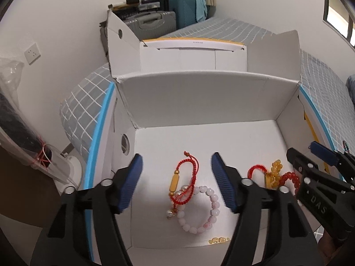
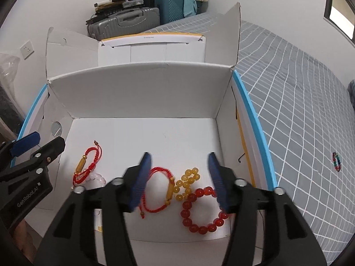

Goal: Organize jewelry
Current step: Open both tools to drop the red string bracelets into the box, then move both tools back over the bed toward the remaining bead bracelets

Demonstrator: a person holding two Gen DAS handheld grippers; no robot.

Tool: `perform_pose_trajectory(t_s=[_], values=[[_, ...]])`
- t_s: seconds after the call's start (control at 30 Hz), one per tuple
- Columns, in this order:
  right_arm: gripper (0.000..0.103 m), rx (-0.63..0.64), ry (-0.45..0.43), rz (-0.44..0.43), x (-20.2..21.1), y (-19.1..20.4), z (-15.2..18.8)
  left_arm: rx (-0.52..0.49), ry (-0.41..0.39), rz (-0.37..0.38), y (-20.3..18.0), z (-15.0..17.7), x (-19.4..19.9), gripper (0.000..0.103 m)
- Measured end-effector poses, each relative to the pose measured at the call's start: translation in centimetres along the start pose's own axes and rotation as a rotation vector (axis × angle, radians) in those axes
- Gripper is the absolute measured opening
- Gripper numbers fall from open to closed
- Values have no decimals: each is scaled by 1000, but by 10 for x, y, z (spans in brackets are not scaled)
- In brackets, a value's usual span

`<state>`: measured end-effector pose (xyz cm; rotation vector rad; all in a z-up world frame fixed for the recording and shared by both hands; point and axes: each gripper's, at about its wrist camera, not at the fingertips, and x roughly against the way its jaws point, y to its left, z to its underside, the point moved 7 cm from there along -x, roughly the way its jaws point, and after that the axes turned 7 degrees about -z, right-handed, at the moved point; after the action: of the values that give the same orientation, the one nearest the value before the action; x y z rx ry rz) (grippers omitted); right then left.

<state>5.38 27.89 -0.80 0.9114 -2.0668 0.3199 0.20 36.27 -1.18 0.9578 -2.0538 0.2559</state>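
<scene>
Hand-held grippers: two (both agape) | box: five bracelets

A grid-patterned bed carries the white box — and a multicoloured bracelet.

White walls with a socket enclose a bed in grey checked bedding, grey and teal suitcases stacked in the corner, a window at right
</scene>
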Motion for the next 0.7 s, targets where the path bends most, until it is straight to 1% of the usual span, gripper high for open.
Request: perform_pose_trajectory(t_s=[0.03, 0.07, 0.1, 0.13, 0.17, 0.27, 0.3, 0.37, 0.47, 0.57, 0.7], values=[[68, 2, -2, 10, 1, -1, 0, 3, -9, 0, 1, -1, 2, 74], [73, 6, -5, 27, 3, -2, -1, 3, -19, -7, 2, -2, 3, 76], [75, 9, -8, 33, 4, -3, -1, 2, -26, -15, 3, -3, 4, 79], [79, 9, -14, 37, 6, -4, -2, 2, -32, -20, 4, -3, 4, 83], [83, 9, -18, 41, 7, -4, -2, 3, -34, -20, 5, -3, 5, 84], [86, -1, -27, 42, 9, -7, -4, 6, -37, -21, 6, -4, 5, 89], [88, -5, -32, 38, 10, -8, -3, 9, -38, -19, 6, -5, 6, 93], [92, -17, -39, 32, 12, -11, -4, 12, -43, -14, 6, -5, 7, 97], [95, -40, -54, 27, 19, -18, -5, 15, -45, -6, 3, -6, 8, 97], [95, -54, -71, 36, 30, -27, -6, 13, -50, 7, -3, -8, 14, 97], [95, -103, -110, 60, 53, -53, -8, 1, -65, 32, -19, -11, 26, 97]])
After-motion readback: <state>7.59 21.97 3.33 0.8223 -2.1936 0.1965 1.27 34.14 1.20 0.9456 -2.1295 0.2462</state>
